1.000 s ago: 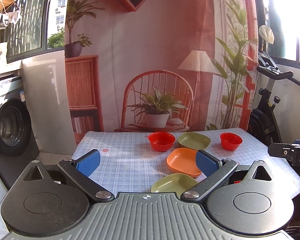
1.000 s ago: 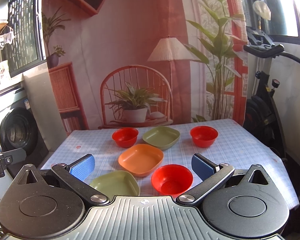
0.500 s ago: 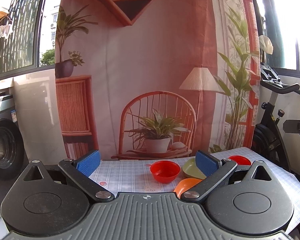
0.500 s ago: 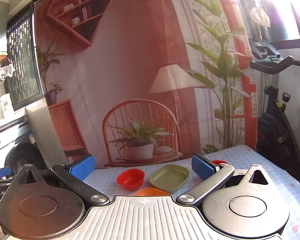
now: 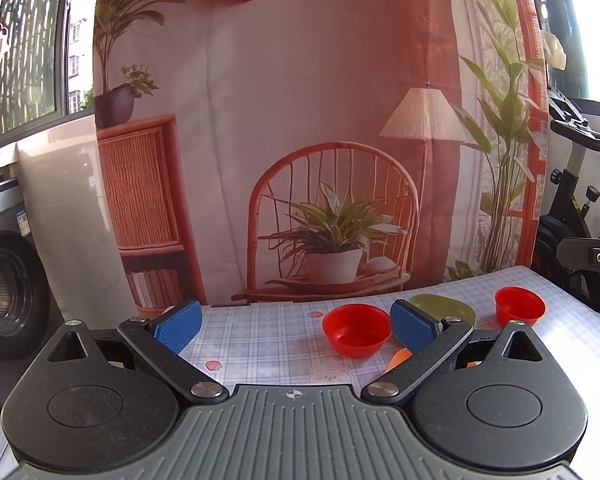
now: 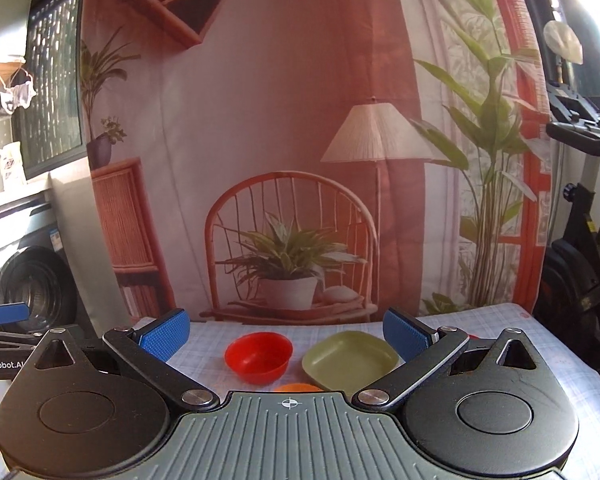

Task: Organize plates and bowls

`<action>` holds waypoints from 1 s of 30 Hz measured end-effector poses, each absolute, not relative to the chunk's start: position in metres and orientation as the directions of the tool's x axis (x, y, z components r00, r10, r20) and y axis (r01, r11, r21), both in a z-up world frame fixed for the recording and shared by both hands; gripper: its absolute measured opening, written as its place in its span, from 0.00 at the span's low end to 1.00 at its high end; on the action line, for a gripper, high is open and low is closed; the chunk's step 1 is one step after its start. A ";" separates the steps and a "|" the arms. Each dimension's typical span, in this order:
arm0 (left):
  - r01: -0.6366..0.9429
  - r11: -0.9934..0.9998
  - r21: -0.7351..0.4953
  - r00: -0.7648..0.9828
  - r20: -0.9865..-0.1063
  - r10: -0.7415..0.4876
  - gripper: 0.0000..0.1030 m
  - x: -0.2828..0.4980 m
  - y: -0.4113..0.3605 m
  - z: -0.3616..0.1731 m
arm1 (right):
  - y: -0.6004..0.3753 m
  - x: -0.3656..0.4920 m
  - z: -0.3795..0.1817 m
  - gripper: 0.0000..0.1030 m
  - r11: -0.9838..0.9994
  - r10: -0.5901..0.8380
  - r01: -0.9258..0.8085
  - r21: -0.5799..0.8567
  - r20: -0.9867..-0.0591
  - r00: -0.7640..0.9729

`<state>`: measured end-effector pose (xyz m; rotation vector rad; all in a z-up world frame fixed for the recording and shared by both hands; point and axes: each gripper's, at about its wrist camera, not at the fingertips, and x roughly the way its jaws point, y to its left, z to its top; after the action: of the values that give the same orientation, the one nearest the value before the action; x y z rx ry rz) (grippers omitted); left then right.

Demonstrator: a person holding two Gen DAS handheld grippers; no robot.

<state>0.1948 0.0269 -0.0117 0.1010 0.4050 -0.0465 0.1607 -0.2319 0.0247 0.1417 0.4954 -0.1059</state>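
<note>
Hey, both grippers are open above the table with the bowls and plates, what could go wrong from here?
1. The orange plastic plate is almost hidden under the right gripper, and partly hidden behind the left gripper, so a reach for it would be nearly blind.
2. The round red plastic bowl and the square olive-green plastic plate sit close together; wide-open fingers might nudge one while taking the other.
</note>
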 end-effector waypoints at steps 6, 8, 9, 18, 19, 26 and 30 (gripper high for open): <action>0.086 0.996 0.026 0.855 -0.515 -0.061 0.90 0.226 0.037 -0.055 | -0.226 0.176 -0.015 0.99 0.993 -0.036 0.090 0.083 -0.502 0.864; 0.088 0.996 0.025 0.843 -0.534 -0.061 0.89 0.234 0.038 -0.063 | -0.222 0.182 -0.028 0.98 0.994 -0.032 0.080 0.068 -0.525 0.851; 0.092 0.996 0.021 0.836 -0.544 -0.065 0.88 0.239 0.039 -0.067 | -0.221 0.185 -0.034 0.97 0.995 -0.021 0.072 0.075 -0.537 0.843; 0.151 0.988 -0.014 0.767 -0.629 -0.126 0.87 0.252 0.041 -0.105 | -0.216 0.200 -0.082 0.68 0.993 0.064 0.013 0.114 -0.649 0.758; 0.158 0.987 -0.029 0.753 -0.643 -0.140 0.85 0.253 0.041 -0.112 | -0.216 0.201 -0.087 0.63 0.993 0.075 0.004 0.116 -0.665 0.743; 0.158 0.984 -0.076 0.675 -0.719 -0.164 0.79 0.256 0.038 -0.152 | -0.215 0.200 -0.115 0.53 0.993 0.108 -0.042 0.106 -0.747 0.656; 0.157 0.982 -0.102 0.635 -0.752 -0.180 0.76 0.256 0.035 -0.166 | -0.214 0.194 -0.126 0.52 0.993 0.117 -0.067 0.096 -0.777 0.619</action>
<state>0.2558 0.0349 -0.1662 -0.0281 0.8621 -0.1928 0.1944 -0.2136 -0.1256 0.0599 0.8973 0.1059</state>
